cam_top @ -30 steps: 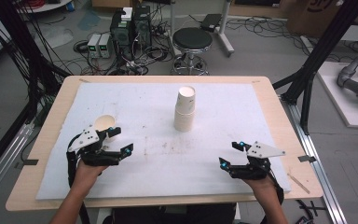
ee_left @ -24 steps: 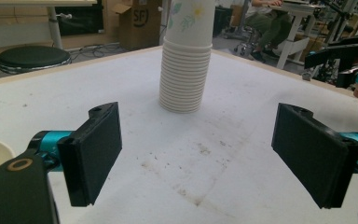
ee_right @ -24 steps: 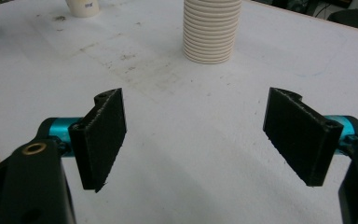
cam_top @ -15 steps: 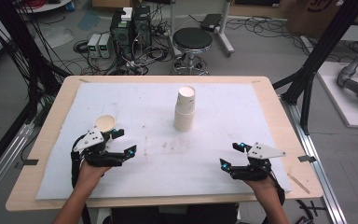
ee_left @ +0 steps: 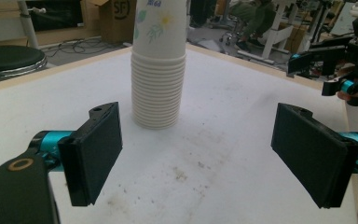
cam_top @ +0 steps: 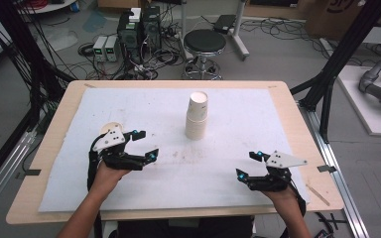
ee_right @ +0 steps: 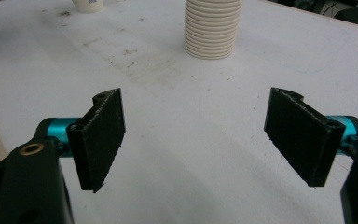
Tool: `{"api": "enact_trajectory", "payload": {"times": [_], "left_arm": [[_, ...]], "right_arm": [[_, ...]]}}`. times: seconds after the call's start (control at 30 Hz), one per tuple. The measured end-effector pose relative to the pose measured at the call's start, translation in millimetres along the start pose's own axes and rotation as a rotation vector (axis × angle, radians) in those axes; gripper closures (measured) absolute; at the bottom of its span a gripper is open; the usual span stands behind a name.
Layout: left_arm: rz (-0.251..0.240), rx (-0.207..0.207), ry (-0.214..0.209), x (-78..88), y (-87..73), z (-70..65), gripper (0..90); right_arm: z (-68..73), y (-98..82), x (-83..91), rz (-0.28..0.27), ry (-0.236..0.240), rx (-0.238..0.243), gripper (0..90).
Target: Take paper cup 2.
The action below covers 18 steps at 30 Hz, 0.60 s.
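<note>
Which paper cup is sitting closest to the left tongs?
The single cup standing alone just beyond the left tongs, near the sheet's left edge; the tall cup stack stands farther off, mid-table.

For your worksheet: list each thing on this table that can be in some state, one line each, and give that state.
stack of paper cups: upright, mouths down, untouched.
single cup: upright, mouth up, partly hidden behind the left gripper.
left gripper: open, empty, facing the stack.
right gripper: open, empty; jaws have just been opening.

A tall stack of white paper cups (cam_top: pixel 197 116) stands upright mid-table, its top cup printed with a flower, while a single white cup (cam_top: pixel 110 130), apparently upright, stands well apart to the left.
</note>
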<state>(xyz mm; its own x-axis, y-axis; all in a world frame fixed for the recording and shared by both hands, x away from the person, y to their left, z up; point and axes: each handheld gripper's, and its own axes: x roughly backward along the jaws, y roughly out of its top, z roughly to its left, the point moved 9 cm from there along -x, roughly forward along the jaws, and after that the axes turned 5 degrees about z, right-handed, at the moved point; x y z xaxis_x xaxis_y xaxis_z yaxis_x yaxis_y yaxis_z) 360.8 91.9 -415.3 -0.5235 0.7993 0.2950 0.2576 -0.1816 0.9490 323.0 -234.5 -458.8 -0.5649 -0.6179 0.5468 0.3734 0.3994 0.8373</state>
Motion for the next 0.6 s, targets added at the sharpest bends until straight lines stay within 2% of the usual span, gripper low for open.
{"api": "enact_trajectory", "payload": {"times": [0.27, 0.6], "left_arm": [[-0.002, -0.006, -0.024, -9.4, 19.5, -1.0, 16.3], [0.008, -0.026, -0.033, -30.7, 46.8, 1.3, 16.3]], "right_arm": [[2.0, 0.7, -1.0, 0.0, 0.009, 0.007, 20.9], [3.1, 1.4, -1.3, 0.0, 0.014, 0.011, 20.9]]}}
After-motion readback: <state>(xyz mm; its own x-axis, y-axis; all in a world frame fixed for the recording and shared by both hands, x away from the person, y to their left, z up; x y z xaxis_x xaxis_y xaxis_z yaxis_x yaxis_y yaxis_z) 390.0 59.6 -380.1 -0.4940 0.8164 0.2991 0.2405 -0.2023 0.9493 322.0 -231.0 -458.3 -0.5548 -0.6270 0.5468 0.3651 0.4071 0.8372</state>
